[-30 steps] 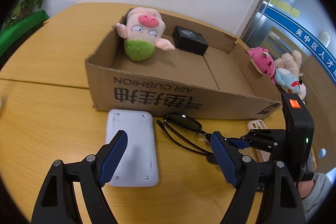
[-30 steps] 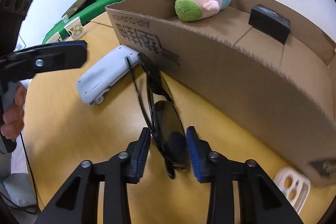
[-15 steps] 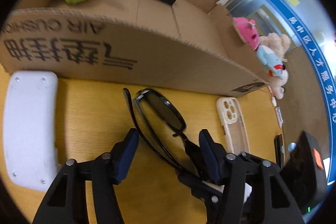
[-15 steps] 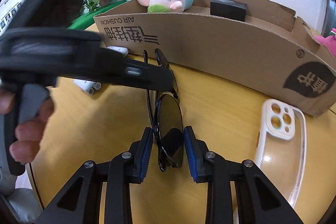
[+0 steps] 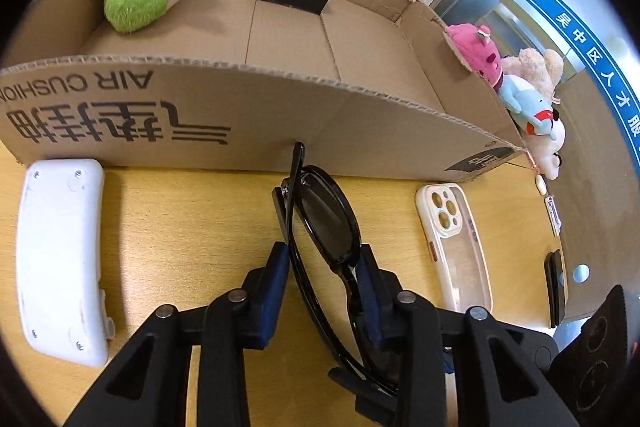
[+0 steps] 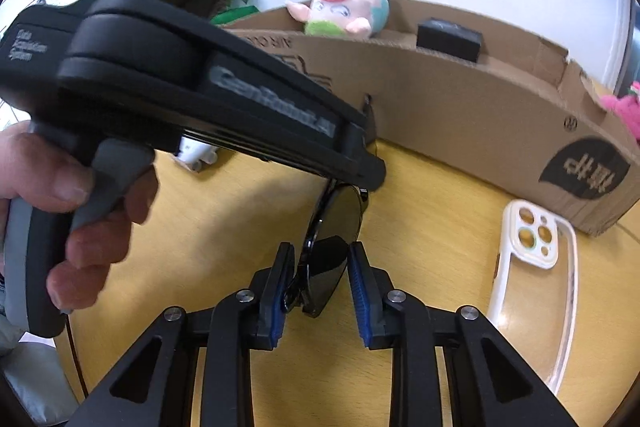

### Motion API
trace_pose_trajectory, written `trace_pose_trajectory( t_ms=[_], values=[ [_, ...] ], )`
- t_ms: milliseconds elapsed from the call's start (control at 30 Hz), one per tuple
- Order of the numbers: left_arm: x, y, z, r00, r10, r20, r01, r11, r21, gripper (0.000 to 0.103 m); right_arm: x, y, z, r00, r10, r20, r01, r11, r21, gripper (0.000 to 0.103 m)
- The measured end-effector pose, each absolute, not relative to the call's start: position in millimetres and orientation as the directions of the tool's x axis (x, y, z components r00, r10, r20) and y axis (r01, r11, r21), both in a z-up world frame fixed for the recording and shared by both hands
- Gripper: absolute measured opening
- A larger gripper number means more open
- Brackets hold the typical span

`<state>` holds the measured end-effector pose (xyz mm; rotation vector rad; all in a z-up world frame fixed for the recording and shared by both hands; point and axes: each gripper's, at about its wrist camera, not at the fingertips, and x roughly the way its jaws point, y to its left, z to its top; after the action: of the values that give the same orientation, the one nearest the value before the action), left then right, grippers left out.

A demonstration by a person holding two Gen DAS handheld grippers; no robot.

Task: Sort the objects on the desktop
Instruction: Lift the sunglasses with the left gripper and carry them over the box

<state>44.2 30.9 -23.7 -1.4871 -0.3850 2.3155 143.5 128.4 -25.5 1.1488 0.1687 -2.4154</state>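
I had both grippers, left [image 5: 322,279] and right [image 6: 320,277], clamped on the sunglasses [image 5: 326,223], apparently just off the desk [image 5: 192,219] beside the cardboard box [image 5: 360,131]; the left jaws had just been closing. Next: lift together into it.

Left tool [image 5: 322,267] closing — right tool [image 6: 320,267] clamped.
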Motion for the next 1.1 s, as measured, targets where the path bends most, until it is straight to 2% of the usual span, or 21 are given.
trace_pose_trajectory(
  t_ms=[233,733,933,1100],
  values=[
    [49,36,8,-0.437,0.429,-0.791,-0.186,-0.903,-0.388,0.033,150,131,-4,-0.593,-0.361,-0.72,0.445,-0.892,0.08,0.027],
    [24,72,104,-0.563,0.447,-0.695,-0.331,-0.893,-0.306,0.032,141,151,80,-0.755,-0.317,-0.574,0.386,-0.922,0.002,0.027],
    [-10,90,137,-0.575,0.476,-0.666,-0.4,-0.873,-0.279,0.032,107,171,109,-0.808,-0.269,-0.524,0.338,-0.94,-0.04,0.027],
    [-45,106,154,-0.582,0.477,-0.659,-0.437,-0.867,-0.241,0.032,66,196,128,-0.82,-0.264,-0.508,0.313,-0.95,-0.012,0.027]
  ],
)
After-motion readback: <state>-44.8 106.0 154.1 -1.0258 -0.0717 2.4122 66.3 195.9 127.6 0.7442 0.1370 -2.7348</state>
